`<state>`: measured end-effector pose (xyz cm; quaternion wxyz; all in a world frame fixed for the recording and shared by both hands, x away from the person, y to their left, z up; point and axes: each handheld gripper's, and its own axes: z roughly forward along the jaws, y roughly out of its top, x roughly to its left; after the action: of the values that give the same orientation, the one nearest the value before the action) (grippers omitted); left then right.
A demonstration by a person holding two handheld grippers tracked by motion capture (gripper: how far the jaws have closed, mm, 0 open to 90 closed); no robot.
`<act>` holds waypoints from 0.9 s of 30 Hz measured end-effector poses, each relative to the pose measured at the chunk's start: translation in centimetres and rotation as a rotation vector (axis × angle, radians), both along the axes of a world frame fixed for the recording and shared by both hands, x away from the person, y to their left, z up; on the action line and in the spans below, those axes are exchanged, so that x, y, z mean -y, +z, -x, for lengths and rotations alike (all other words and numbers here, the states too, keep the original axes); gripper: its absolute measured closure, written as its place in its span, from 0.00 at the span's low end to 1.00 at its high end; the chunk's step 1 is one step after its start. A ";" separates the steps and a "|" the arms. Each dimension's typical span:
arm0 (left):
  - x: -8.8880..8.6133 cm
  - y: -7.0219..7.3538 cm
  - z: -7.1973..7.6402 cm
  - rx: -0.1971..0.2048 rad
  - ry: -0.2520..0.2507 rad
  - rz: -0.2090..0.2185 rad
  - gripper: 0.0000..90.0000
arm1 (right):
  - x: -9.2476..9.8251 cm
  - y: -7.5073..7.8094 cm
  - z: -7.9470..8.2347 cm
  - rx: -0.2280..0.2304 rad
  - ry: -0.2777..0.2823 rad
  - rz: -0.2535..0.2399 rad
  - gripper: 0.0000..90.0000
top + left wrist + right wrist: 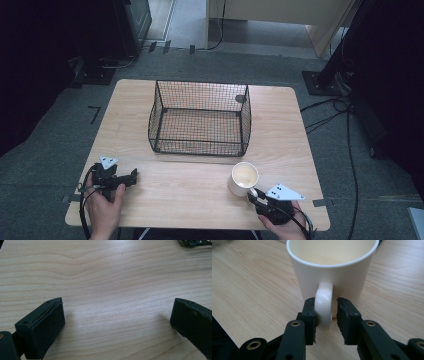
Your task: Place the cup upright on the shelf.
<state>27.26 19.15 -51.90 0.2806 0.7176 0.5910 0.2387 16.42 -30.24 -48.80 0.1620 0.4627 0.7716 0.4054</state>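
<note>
Risk, handle slip: the right tongs (326, 315) have the mug's handle (324, 303) between their pads, but a thin gap shows on one side. In my judgement, a lift before both pads press could let the mug (243, 178) twist or swing off the handle.
Risk, tipping: the mug stands upright and open-mouthed. A one-sided push from the touching pad could, I think, nudge or tilt it across the smooth tabletop (280, 125) rather than grip it.
Risk, basket wall: the wire basket (200, 117) stands just beyond the mug, toward the far edge of the tabletop. If the mug is meant for it, a low carry could knock the mug's base on the near wire rim.
Risk, weight off-centre: held by the handle alone, the mug's body hangs to one side of the grip, so it may droop once off the wood.
Mug, place: near the front right of the tabletop, just in front of the basket's right corner, its handle turned away from the basket toward the person's right hand (280, 220).
Right tongs, state: nearly closed around the handle; one pad touches it, the other stands a hair apart, so not yet a firm pinch.
Left tongs (131, 177), state: spread wide with nothing between them, resting low over bare wood, well to the left of the mug and in front of the basket's left corner.
</note>
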 end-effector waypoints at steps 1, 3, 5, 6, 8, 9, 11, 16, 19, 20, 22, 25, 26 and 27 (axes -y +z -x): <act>0.0 0.0 0.0 0.000 0.000 0.000 0.00 | 0.0 0.0 0.0 -0.002 -0.002 0.004 0.79; 0.0 0.0 0.0 0.000 0.000 0.000 0.00 | 0.0 -0.1 -0.1 -0.004 -0.004 0.011 0.80; 0.0 0.0 0.0 0.000 0.001 0.001 0.00 | 0.1 -0.2 -0.1 -0.007 -0.012 0.021 0.82; 0.0 0.0 0.0 0.000 0.000 0.000 0.00 | 0.1 -0.2 -0.1 -0.010 -0.015 0.023 0.83; 0.0 0.0 0.0 0.000 0.000 0.001 0.00 | 0.2 -0.3 -0.2 -0.019 -0.018 0.026 0.86; 0.0 0.0 0.0 0.000 0.000 0.000 0.00 | 0.2 -0.4 -0.2 -0.017 -0.019 0.028 0.86; 0.0 0.0 0.0 0.000 0.000 0.000 0.00 | 0.3 -0.3 -0.2 -0.013 -0.016 0.039 0.87; 0.0 0.0 0.0 0.000 0.000 0.000 0.00 | 0.3 -0.1 -0.1 0.009 -0.019 0.059 0.89; 0.0 0.0 0.0 0.000 0.000 0.000 0.00 | 0.3 0.0 0.0 0.031 -0.022 0.072 0.90; 0.0 0.0 0.0 0.000 0.000 0.000 0.00 | 0.3 0.1 0.0 0.039 -0.021 0.077 0.90; 0.0 0.0 0.0 0.000 0.000 0.000 0.00 | 0.3 0.2 0.1 0.050 -0.015 0.084 0.90; 0.0 0.0 0.0 0.000 0.000 0.000 0.00 | 0.2 0.4 0.2 0.054 -0.012 0.082 0.90; 0.0 0.0 0.0 0.000 0.000 0.000 0.00 | 0.2 0.4 0.2 0.053 -0.011 0.079 0.90; 0.0 0.0 0.0 0.001 0.000 0.001 0.00 | 0.2 0.5 0.2 0.053 -0.010 0.077 0.90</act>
<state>27.26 19.14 -51.91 0.2810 0.7173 0.5912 0.2388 16.22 -30.44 -48.32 0.2023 0.4491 0.7797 0.3866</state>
